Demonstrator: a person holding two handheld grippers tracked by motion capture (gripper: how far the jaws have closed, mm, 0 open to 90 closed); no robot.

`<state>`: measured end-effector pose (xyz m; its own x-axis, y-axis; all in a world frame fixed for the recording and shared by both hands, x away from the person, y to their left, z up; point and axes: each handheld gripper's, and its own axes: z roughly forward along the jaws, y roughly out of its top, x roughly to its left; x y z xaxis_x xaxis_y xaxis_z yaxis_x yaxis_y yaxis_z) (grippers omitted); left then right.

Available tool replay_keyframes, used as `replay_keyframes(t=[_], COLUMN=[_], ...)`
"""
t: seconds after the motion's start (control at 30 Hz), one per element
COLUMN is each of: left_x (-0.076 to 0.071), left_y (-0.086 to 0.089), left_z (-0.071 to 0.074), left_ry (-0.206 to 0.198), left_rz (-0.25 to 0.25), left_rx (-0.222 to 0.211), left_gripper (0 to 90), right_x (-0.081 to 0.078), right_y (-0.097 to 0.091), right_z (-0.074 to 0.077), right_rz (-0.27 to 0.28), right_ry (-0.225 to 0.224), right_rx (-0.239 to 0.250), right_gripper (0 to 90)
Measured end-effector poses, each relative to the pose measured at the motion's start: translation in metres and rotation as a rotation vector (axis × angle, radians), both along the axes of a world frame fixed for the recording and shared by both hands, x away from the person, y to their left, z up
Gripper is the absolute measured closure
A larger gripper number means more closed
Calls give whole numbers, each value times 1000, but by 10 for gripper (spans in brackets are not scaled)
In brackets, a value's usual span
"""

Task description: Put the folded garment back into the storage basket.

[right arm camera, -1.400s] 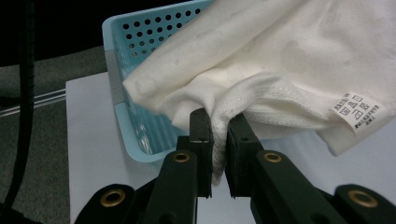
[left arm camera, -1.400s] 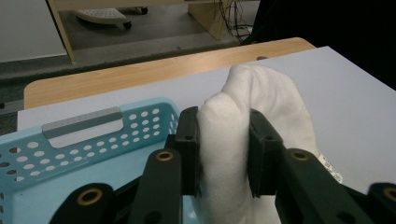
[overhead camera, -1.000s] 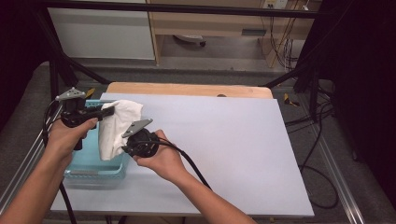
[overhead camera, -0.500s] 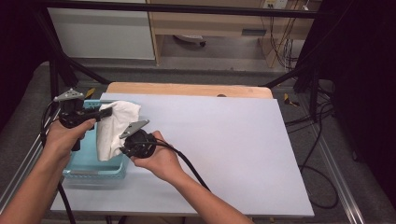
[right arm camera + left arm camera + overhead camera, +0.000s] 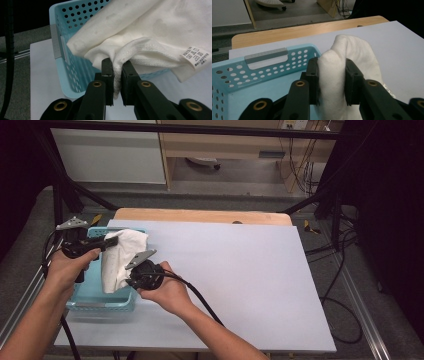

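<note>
From above, my right gripper (image 5: 131, 279) has its jaws buried under the white cloth (image 5: 120, 257), so I cannot see there how they stand. That cloth also covers the near right corner of the blue basket (image 5: 95, 295), and what lies inside the basket beneath it stays hidden from me. In my left gripper view the cloth's lower end runs off the bottom edge between my jaws, and the basket is cut by the left edge. In my right gripper view the care label (image 5: 197, 57) carries symbols too small to read, and the cloth runs off the top and right edges.
</note>
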<state>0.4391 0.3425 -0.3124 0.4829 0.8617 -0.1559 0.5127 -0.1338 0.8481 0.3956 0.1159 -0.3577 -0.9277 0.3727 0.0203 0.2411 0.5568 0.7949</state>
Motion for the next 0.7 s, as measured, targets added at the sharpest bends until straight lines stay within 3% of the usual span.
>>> replay_keyframes(t=[0.7], left_x=[-3], left_y=[9], left_z=[-5], left_ry=[8], left_rz=[8], left_rx=[6], left_gripper=[699], right_x=[-1], right_y=[11], right_z=[-8], right_rz=[8], right_ry=[11], right_rx=[2], right_gripper=[830])
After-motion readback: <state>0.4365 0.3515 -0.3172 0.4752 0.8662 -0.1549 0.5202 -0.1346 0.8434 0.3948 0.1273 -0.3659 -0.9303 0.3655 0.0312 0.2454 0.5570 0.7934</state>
